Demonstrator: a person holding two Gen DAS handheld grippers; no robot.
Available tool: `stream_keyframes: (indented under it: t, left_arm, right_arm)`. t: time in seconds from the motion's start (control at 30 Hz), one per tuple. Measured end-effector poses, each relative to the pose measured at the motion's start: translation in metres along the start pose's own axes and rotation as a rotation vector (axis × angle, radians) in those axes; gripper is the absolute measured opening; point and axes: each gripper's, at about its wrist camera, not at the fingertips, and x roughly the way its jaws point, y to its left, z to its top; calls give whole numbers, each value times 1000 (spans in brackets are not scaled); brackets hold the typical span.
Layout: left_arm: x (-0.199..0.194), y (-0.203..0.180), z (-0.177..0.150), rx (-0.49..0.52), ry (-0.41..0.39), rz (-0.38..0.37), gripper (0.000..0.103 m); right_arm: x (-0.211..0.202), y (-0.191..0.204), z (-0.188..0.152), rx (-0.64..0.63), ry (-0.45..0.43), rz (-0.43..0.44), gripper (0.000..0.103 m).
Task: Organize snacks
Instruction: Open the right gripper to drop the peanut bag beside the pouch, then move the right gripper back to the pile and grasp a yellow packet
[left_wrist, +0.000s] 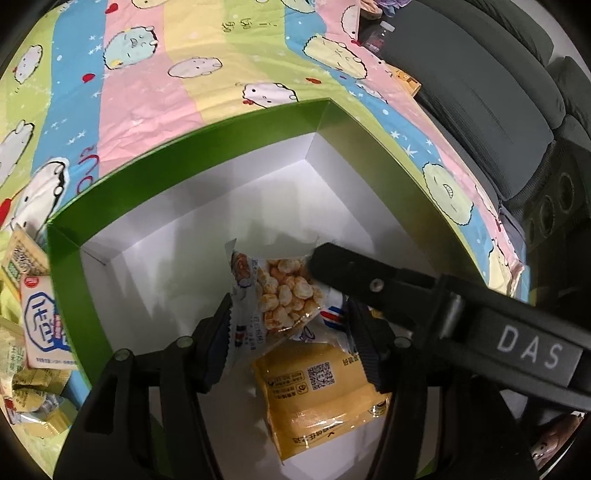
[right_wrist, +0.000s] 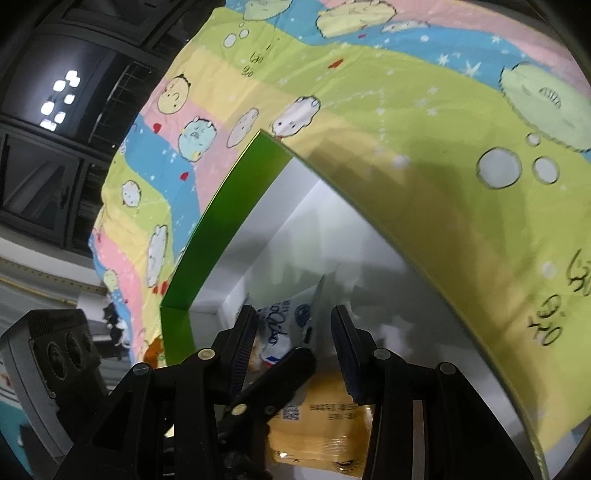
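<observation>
Cartoon-print sheet (left_wrist: 192, 92) underlies both claws angled down into green box (left_wrist: 66, 266).

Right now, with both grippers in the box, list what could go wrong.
Both the left gripper and the right gripper straddle the puff packet; pulling apart may tear it. A left finger crosses between the right gripper's fingers, so they may snag. Dropped, the packet may land askew on the yellow packet.

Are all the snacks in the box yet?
Not yet. One yellow packet already lies in the green box. A puff packet is over it, between the left gripper's fingers, with the right gripper shut on its corner. A pile of snacks outside the box is left to pack.
</observation>
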Motion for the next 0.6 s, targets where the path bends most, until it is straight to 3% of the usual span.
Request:
stream_keyframes:
  t: [0.13, 0.23, 0.3, 0.6]
  left_arm:
    - [-16, -2, -4, 9, -32, 2, 64]
    - [-41, -1, -8, 5, -67, -8, 74]
    - [-59, 0, -13, 9, -111, 13, 82]
    - [-137, 28, -52, -43, -268, 113, 97]
  right_arm:
    - [-12, 7, -3, -43, -46, -27, 45]
    - [-27, 16, -9, -78, -83, -24, 48]
    - [-37, 24, -14, -100, -112, -28, 56]
    - [-69, 72, -49, -211, -147, 11, 80]
